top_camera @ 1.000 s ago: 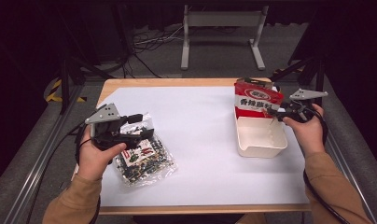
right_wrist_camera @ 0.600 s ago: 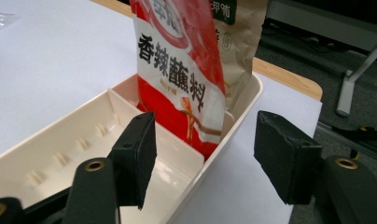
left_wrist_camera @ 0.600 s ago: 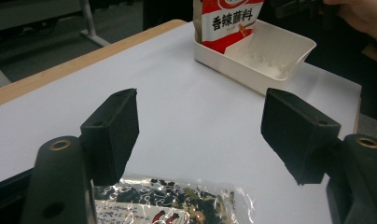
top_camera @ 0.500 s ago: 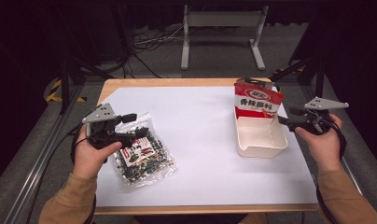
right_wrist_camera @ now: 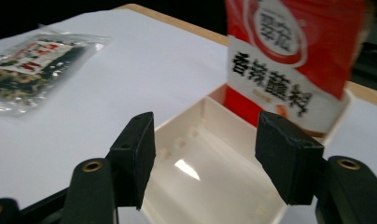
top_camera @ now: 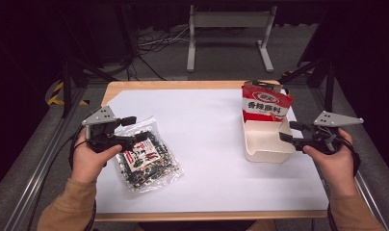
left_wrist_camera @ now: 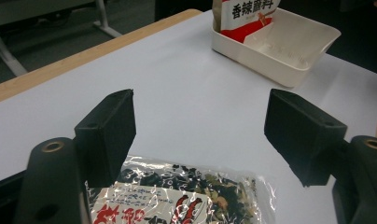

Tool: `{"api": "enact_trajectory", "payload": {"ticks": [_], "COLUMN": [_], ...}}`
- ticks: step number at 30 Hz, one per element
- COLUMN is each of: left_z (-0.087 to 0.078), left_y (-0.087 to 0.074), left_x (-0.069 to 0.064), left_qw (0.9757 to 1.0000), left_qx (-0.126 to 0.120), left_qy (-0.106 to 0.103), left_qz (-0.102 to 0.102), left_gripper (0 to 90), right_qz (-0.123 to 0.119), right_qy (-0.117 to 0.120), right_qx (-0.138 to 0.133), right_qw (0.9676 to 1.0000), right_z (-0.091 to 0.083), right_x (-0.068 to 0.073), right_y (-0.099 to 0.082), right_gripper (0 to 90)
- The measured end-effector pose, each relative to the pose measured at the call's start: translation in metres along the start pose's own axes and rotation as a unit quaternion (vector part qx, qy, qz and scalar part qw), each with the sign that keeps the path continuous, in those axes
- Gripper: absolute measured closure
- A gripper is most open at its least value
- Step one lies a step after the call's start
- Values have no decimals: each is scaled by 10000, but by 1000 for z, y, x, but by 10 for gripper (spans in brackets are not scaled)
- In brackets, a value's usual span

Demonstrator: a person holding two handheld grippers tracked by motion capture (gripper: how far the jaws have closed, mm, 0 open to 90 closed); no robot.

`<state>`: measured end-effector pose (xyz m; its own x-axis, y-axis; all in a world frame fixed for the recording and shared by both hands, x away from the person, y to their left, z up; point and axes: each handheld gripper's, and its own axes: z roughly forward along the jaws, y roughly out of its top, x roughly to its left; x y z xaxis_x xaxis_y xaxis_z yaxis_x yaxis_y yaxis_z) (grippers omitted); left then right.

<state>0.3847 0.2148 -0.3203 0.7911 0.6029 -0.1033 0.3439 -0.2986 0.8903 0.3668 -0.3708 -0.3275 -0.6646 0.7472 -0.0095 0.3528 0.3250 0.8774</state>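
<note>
High view puts the white surface (top_camera: 207, 144) under both my claws. Ahead of my right claw (top_camera: 285, 132) sits the white tray (top_camera: 265, 149), red seasoning packet (top_camera: 265, 103) already standing at its far end; I judge that half done. My left claw (top_camera: 130, 130) hangs over the clear snack bag (top_camera: 147, 161), not yet moved. Both claws gape wide, having just opened, gripping nothing.
</note>
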Motion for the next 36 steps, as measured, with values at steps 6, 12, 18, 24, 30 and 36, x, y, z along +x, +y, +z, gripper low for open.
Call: {"api": "enact_trajectory", "payload": {"ticks": [6, 12, 18, 24, 30, 36], "left_z": [-5, -8, -11, -15, -20, -23], "left_y": [-1, -4, -9, -20, -33, -45], "left_x": [6, 11, 19, 35, 49, 63], "left_qw": [9997, 9995, 9987, 9959, 9911, 9882], "left_qx": [78, 124, 85, 178, 245, 189], "left_qy": [-2, 217, 459, 814, 1193, 1379], "left_qz": [-247, -170, -185, -342, -535, -643], "left_gripper": [208, 221, 206, 105, 103, 127], "right_qz": [-153, -267, -348, -478, -629, -779], "right_qy": [360, 505, 654, 811, 1018, 1183], "right_qx": [-91, -120, -70, -15, 49, 130], "right_qw": [9992, 9983, 9972, 9956, 9928, 9898], "right_z": [5, 9, 12, 21, 33, 44], "right_x": [20, 34, 43, 55, 68, 78], "right_y": [-2, -3, -5, -7, -5, -7], "right_gripper": [374, 379, 380, 404, 408, 404]}}
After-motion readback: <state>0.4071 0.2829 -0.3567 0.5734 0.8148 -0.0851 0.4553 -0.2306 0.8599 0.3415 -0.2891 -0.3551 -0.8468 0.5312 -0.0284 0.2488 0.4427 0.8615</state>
